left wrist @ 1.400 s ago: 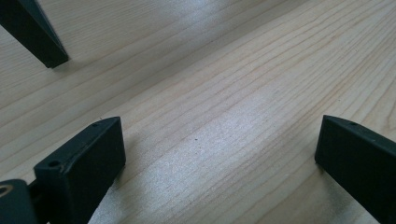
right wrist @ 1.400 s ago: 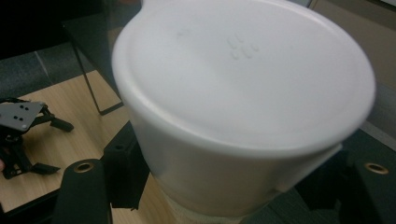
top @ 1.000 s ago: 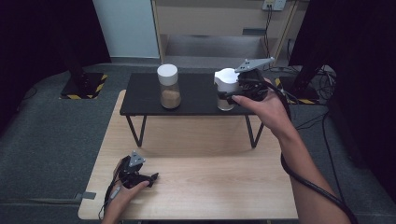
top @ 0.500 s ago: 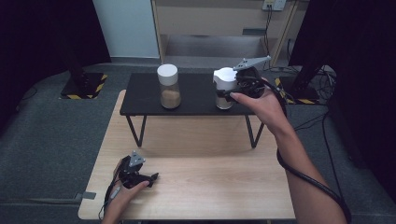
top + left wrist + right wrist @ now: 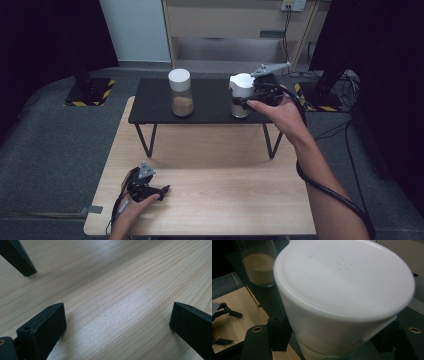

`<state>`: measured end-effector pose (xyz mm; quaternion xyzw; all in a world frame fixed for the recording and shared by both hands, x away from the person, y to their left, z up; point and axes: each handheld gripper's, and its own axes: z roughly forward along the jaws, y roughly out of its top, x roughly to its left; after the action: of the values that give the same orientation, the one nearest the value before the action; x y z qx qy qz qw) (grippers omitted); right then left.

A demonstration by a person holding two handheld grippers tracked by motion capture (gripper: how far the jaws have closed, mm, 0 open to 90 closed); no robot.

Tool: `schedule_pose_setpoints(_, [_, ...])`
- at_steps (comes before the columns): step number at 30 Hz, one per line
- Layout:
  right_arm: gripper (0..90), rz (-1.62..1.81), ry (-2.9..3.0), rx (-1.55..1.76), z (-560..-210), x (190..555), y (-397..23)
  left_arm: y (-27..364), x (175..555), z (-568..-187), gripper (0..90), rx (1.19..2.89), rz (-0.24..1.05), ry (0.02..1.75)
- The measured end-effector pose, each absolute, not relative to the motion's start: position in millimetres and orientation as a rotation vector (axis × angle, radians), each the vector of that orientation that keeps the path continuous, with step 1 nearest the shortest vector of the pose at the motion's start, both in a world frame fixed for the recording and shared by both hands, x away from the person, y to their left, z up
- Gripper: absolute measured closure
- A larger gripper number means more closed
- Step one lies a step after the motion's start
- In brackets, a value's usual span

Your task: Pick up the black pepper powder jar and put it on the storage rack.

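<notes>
Right gripper [image 5: 242,101] is clamped on the white-lidded jar [image 5: 240,95], jaws pressing just under the lid [image 5: 344,277] on either side; in the high view the jar stands on the right part of the black shelf [image 5: 155,107] that sits on the far half of the wooden surface [image 5: 220,190].

Risk: the grip sits high, on or just under the lid. If the lid is loose, a lift may pull it off or let the glass body slip. The jar looks slightly tilted in the right gripper view, so a quick move could spill the contents.

Second jar [image 5: 180,92] stands well apart to the left on the same shelf; a leftward sweep could knock it.

Shelf's near edge lies close to the held jar, with a drop to the wooden surface.

Left gripper [image 5: 156,191] rests on the near left of the wooden surface, jaws apart, nothing between them.

Open room: middle and near right of the wooden surface.
</notes>
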<state>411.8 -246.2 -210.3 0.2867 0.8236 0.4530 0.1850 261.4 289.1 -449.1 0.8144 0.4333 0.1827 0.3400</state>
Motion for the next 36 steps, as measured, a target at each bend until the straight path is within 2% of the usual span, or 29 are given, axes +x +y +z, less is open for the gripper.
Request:
schedule_pose_setpoints(30, [29.5, 1.244, 2.31, 0.804, -209.4, 408.8, -241.0, 289.4, 261.4, -449.4, 0.0, 2.118, 0.475, 1.127])
schedule_pose_setpoints(36, [15.9, 1.208, 2.323, 0.774, -206.0, 405.3, -240.5, 289.4, 261.4, -449.4, 0.0, 2.119, 0.475, 1.127])
